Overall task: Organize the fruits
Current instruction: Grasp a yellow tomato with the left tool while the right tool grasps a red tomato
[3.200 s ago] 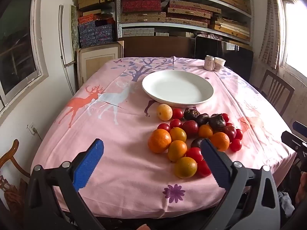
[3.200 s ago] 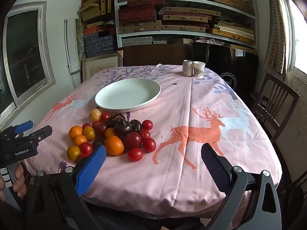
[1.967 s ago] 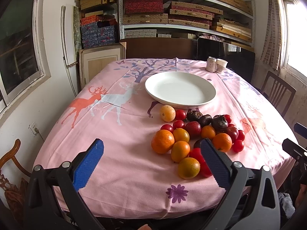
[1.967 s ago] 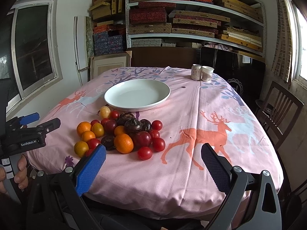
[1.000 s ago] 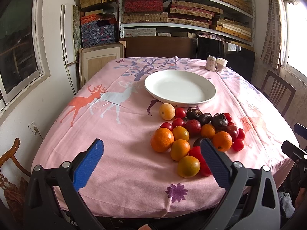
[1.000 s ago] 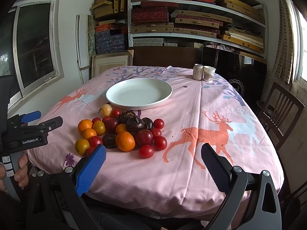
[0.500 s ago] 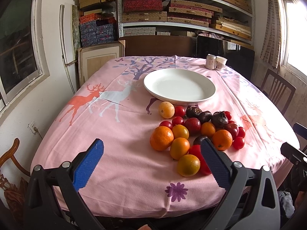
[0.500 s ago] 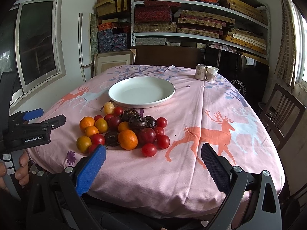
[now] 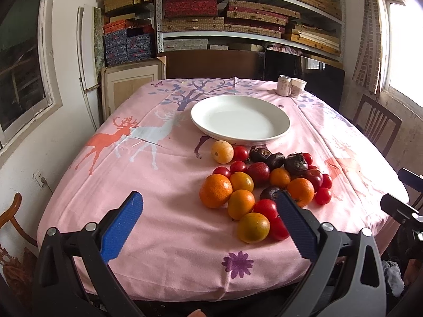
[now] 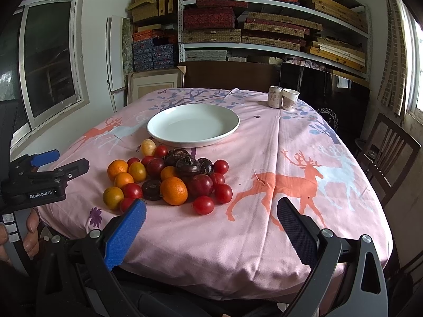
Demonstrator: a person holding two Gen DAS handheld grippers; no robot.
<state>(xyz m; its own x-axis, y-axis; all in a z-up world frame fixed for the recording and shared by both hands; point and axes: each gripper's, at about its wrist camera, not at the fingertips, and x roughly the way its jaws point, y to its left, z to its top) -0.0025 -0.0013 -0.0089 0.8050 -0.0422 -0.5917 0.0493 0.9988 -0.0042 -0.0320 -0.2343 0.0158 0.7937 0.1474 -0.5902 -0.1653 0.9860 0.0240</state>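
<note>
A pile of fruit (image 9: 264,182) lies on the pink tablecloth: oranges, small red tomatoes, dark plums and dark brown fruits. It also shows in the right wrist view (image 10: 169,177). An empty white plate (image 9: 240,119) (image 10: 193,125) stands just behind the pile. My left gripper (image 9: 208,211) is open and empty, above the table's near edge, left of the fruit. My right gripper (image 10: 211,215) is open and empty, above the near edge, right of the fruit.
A can (image 10: 275,96) and a paper cup (image 10: 290,98) stand at the table's far right. A wooden chair (image 10: 388,148) is to the right. Shelves of boxes (image 9: 238,13) fill the back wall. The left gripper's body (image 10: 45,179) shows at the left.
Both grippers have drifted slightly closer to the table and fruit; the view shifts a little. Both stay open and empty. The fruit and plate have not moved.
</note>
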